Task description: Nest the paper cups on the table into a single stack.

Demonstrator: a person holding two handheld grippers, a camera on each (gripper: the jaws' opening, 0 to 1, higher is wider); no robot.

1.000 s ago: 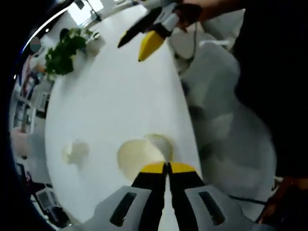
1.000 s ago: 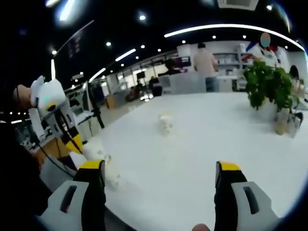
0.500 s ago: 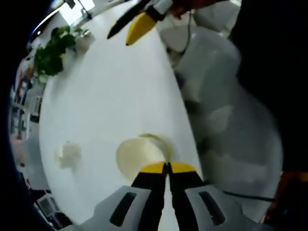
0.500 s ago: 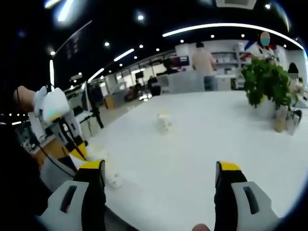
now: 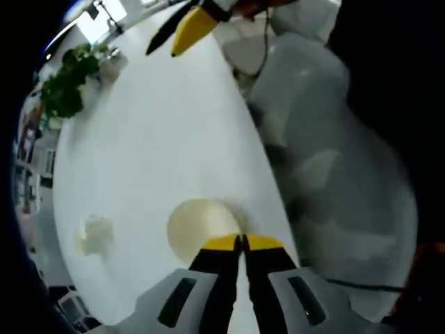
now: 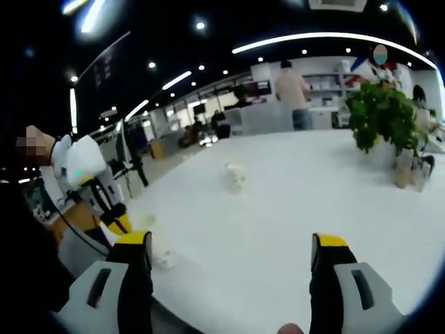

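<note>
A white table spreads across the right gripper view, and it shows as a long white surface in the left gripper view. A leafy green plant stands on the far right part of it, with small pale containers at its foot; the same plant sits near the table's far end in the left gripper view. Beyond the table, a person stands at a counter. Ceiling light strips run overhead, above glass partitions
</note>
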